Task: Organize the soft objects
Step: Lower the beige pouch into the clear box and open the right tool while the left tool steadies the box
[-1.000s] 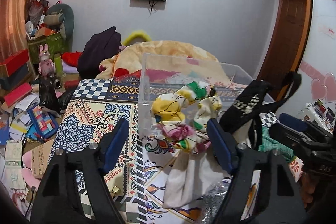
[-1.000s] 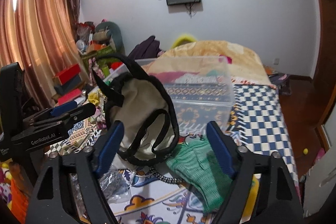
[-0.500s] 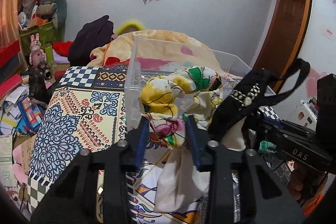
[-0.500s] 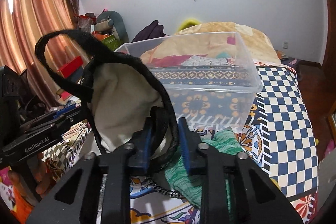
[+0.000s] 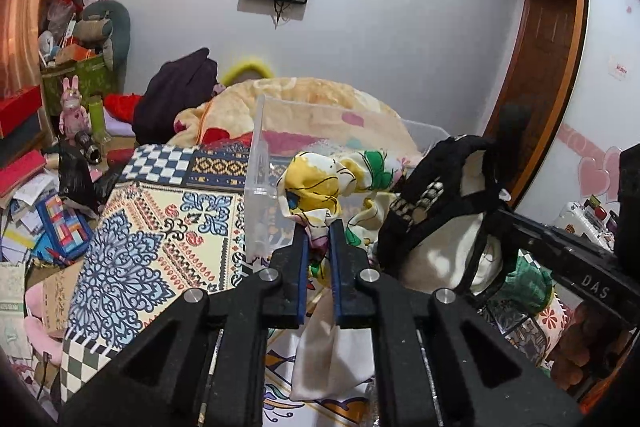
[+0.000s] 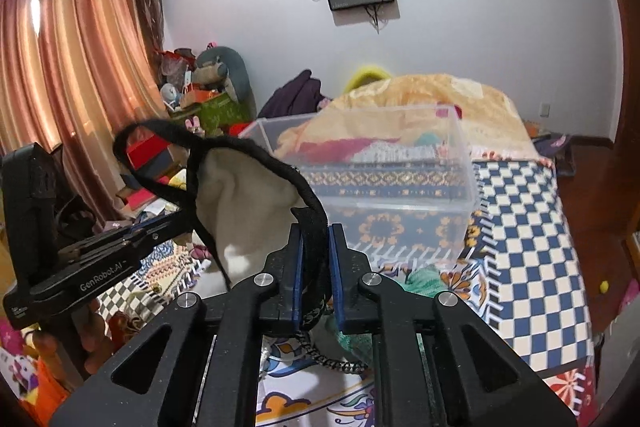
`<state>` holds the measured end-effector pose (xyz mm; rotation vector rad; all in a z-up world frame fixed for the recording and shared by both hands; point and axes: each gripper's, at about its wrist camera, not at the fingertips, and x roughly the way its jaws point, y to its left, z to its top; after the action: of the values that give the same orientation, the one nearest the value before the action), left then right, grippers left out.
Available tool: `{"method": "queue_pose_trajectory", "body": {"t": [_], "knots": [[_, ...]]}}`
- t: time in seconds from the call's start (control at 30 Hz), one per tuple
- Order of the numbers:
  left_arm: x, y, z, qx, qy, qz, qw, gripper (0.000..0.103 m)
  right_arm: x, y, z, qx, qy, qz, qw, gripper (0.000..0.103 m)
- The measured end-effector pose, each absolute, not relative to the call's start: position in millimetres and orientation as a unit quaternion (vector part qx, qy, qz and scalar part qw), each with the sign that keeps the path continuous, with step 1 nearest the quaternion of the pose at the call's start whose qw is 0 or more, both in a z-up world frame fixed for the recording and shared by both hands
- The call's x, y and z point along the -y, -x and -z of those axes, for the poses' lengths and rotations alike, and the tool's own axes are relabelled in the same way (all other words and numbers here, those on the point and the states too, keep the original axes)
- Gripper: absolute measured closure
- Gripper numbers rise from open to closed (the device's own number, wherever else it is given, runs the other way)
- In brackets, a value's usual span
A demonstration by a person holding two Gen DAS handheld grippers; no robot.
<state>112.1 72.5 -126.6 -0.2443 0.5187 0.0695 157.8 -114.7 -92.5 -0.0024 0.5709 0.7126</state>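
Observation:
My left gripper (image 5: 318, 227) is shut on a yellow, white and green floral cloth (image 5: 320, 187) and holds it up just before the near corner of a clear plastic bin (image 5: 259, 163). My right gripper (image 6: 316, 231) is shut on the black strap of a cream bag with black trim (image 6: 244, 195), lifted above the bed. The bag also shows in the left wrist view (image 5: 448, 227), right of the cloth. The bin (image 6: 384, 163) stands on the patterned bedspread, just behind the bag.
A green knit cloth (image 6: 424, 279) lies on the bedspread (image 6: 528, 227) under the right gripper. An orange blanket (image 6: 440, 95) is heaped behind the bin. Boxes, papers and toys (image 5: 44, 195) crowd the floor left of the bed.
Both grippers have shut, the left on the floral cloth and the right on the bag's strap. Both items have been lifted off the bed toward the bin.

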Motion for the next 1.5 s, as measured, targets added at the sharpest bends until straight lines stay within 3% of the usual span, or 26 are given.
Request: {"method": "queue_pose_trajectory", "body": {"t": [0.8, 1.5], "knots": [[-80.7, -132.2, 67.7, -0.220, 0.078, -0.035, 0.972, 0.095, 127.5, -167.2, 30.6, -0.192, 0.028, -0.287, 0.938, 0.097], [-94.0, -197.7, 77.5, -0.300, 0.060, -0.029, 0.952, 0.095, 83.3, -208.4, -29.2, -0.152, 0.105, -0.268, 0.946, 0.097]]}}
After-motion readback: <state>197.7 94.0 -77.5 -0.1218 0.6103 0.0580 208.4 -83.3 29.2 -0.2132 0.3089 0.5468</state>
